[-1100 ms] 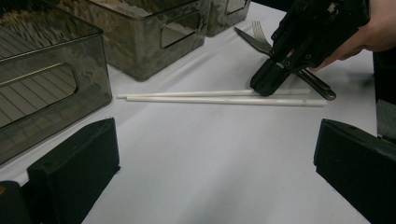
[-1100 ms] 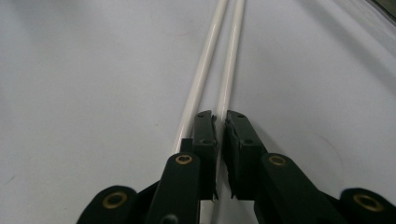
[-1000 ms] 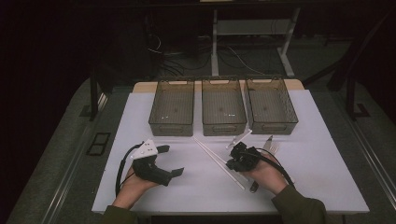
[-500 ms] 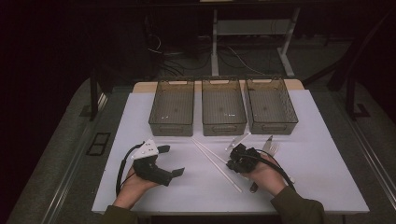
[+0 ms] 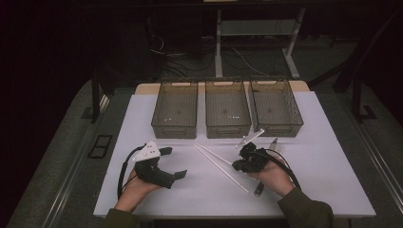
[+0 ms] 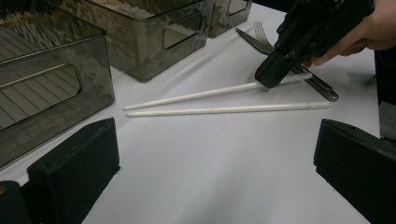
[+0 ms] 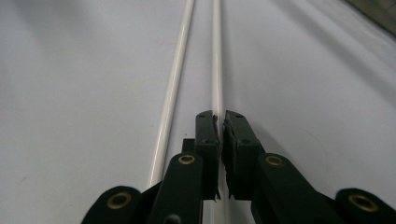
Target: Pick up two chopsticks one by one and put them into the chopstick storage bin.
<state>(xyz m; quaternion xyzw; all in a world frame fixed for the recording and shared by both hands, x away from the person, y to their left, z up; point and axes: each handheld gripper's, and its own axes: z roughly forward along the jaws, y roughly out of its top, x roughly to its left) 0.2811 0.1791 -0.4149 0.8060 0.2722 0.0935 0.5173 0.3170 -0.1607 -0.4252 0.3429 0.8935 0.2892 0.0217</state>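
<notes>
right claw (image 7: 219, 119): nipped on one chopstick (image 7: 216, 60) (second (image 7: 173, 84) lies beside) | left claw (image 5: 173, 162): wide, holding nothing | chopsticks: on surface (image 5: 313, 156) before three bins (image 5: 227, 109), fork (image 6: 259, 32) near

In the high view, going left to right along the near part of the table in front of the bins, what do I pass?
Left gripper → white chopsticks → right gripper, shut on one chopstick → metal cutlery beside the right hand.
</notes>
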